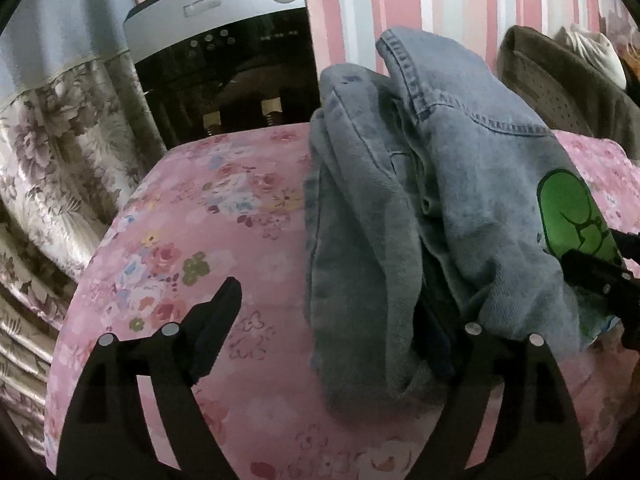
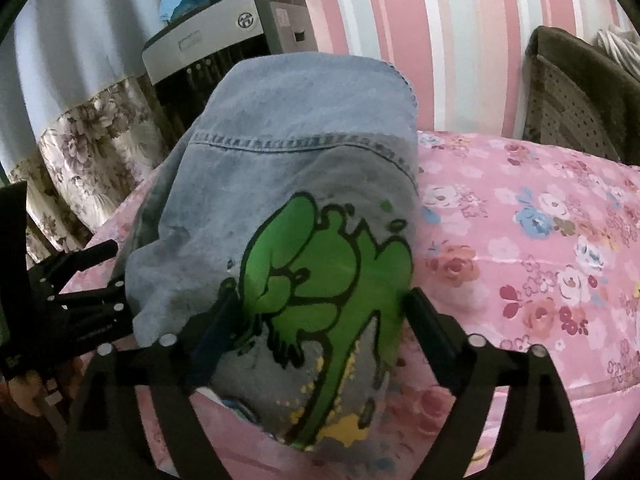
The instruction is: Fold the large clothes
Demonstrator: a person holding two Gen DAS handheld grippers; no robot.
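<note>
Denim jacket (image 2: 280, 168) lies folded in a thick bundle on my pink floral bedspread (image 2: 540, 248), its stitched yoke seam toward the far end and a green cartoon print (image 2: 320, 280) facing up at the near end. From my left wrist camera I see the same bundle from its side, with layered folds of faded blue cloth stacked along the left edge and a sliver of the green print at the right.

My right gripper (image 2: 324, 312) has its fingers spread wide, one on each side of the near end of the jacket. The pads sit close against the cloth, but I cannot tell whether they touch it; they do not pinch it. My left gripper (image 1: 344, 320) is also spread wide: its left finger (image 1: 218, 320) stands over bare bedspread, clear of the jacket, while the right one is mostly hidden behind the folds.

In the right wrist view the left gripper shows at the left edge, beside the bundle. Beyond the bed stand a silver and black appliance (image 1: 224, 60), a floral curtain (image 1: 60, 152) and a pink striped wall (image 2: 440, 40).
</note>
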